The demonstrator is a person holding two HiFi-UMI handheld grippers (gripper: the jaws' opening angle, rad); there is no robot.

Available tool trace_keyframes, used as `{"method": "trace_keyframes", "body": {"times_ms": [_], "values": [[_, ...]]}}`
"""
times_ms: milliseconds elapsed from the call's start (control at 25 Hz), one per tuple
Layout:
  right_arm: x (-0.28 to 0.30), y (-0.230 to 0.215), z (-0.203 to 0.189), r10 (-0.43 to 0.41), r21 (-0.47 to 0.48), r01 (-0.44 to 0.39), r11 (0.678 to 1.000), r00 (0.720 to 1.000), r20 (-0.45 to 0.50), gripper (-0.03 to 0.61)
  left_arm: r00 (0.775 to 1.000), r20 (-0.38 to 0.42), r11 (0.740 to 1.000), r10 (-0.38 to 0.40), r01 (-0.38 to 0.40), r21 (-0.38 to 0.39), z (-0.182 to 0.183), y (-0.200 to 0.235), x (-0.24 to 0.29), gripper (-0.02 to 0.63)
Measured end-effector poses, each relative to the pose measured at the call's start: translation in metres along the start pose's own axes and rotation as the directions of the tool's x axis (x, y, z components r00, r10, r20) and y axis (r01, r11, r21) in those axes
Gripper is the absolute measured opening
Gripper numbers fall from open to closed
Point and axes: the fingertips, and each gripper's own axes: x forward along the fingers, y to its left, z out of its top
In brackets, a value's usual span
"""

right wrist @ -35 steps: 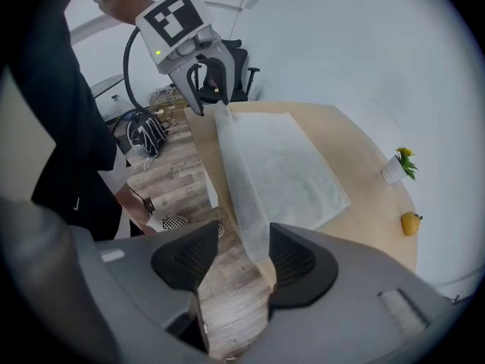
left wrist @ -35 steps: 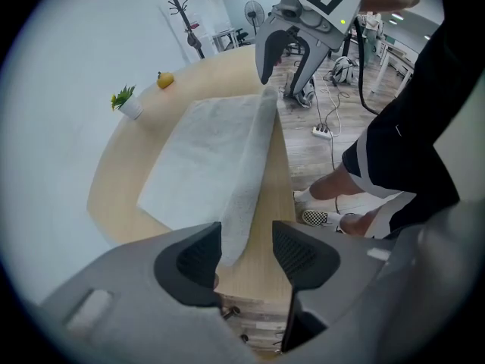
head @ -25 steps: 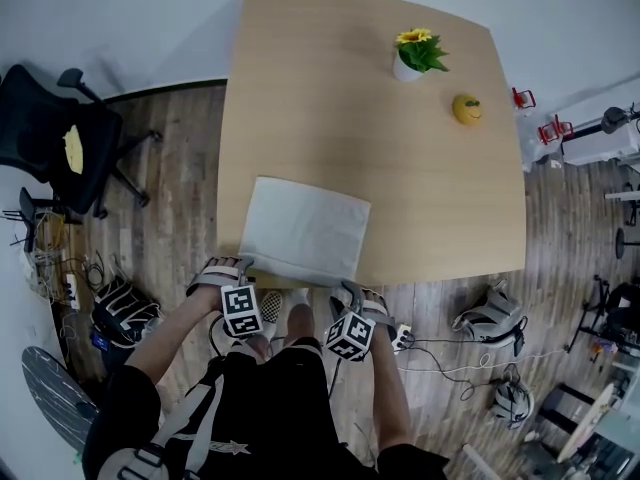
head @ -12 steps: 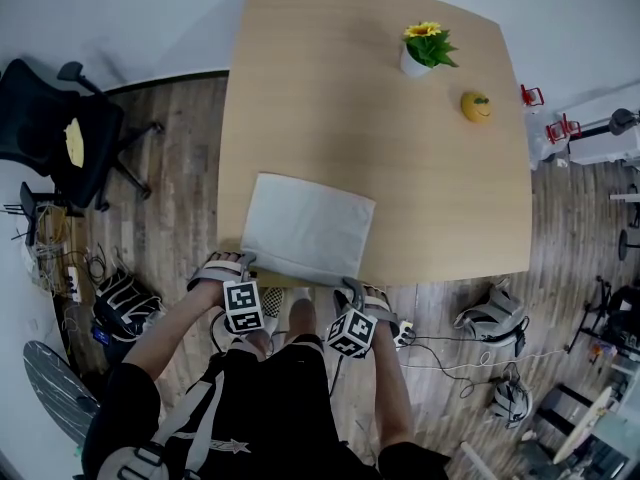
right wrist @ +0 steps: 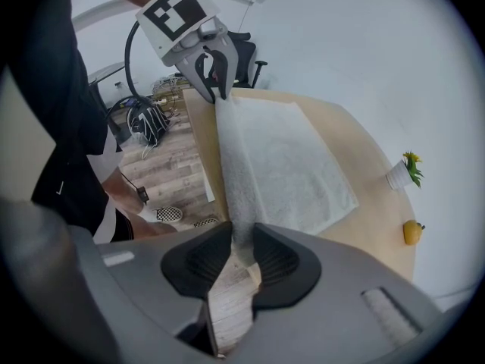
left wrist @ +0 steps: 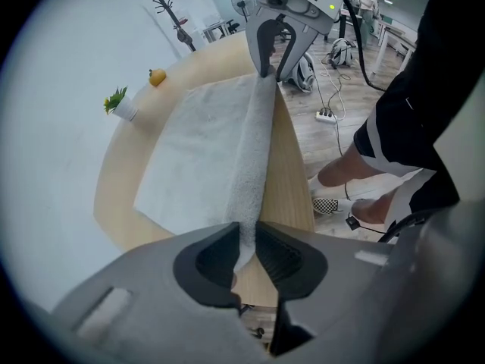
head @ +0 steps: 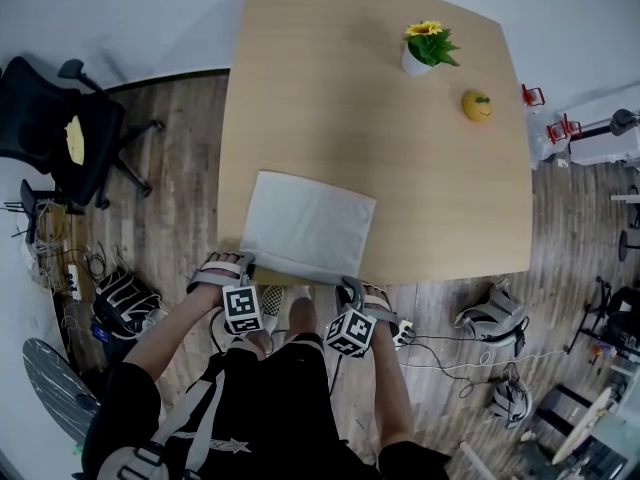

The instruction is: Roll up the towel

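The towel lies flat on the worktop, along its near edge in front of the person. The left claw has just been closing and pinches the towel's near-left corner between its pads. The right claw has likewise been closing and clamps the near-right corner. Both claws point steeply down at the worktop's near edge, one at each end of the towel's near hem, which runs between them as a slightly raised ridge. The rest of the towel spreads away from the claws over the wood. A potted flower and a yellow fruit stand well apart from it, at the far right.
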Motion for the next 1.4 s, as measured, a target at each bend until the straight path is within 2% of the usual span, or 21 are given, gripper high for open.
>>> {"method": "trace_keyframes", "body": {"times_ms": [400,600,800,1040,1160,1400], "values": [[-0.004,0.0,-0.004,-0.027,-0.015,0.027,1.0,1.0,-0.001,0.04,1.0,-0.003,1.0,0.027,-0.027,0.015,-0.001,-0.008,-0.005,0.04],[-0.009,0.012,-0.006,0.02,-0.024,-0.021,1.0,1.0,-0.003,0.031,1.0,-0.004,1.0,-0.019,0.019,0.018,-0.003,-0.025,-0.011,0.038],[-0.016,0.034,-0.009,0.114,-0.017,-0.114,0.993,0.993,-0.002,0.029,0.995,-0.008,0.995,-0.102,0.102,-0.012,-0.008,-0.047,-0.018,0.037],[-0.02,0.035,-0.007,0.147,0.0,-0.147,0.989,0.989,-0.007,0.03,0.989,-0.025,0.989,-0.146,0.145,-0.025,-0.008,-0.05,-0.02,0.037],[-0.022,0.032,-0.007,0.165,0.019,-0.165,0.986,0.986,-0.007,0.031,0.983,-0.029,0.982,-0.182,0.18,-0.057,-0.006,-0.049,-0.021,0.038],[-0.026,0.025,-0.005,0.151,0.029,-0.151,0.988,0.989,0.001,0.034,0.987,-0.015,0.984,-0.158,0.156,-0.086,-0.004,-0.04,-0.027,0.04]]}}
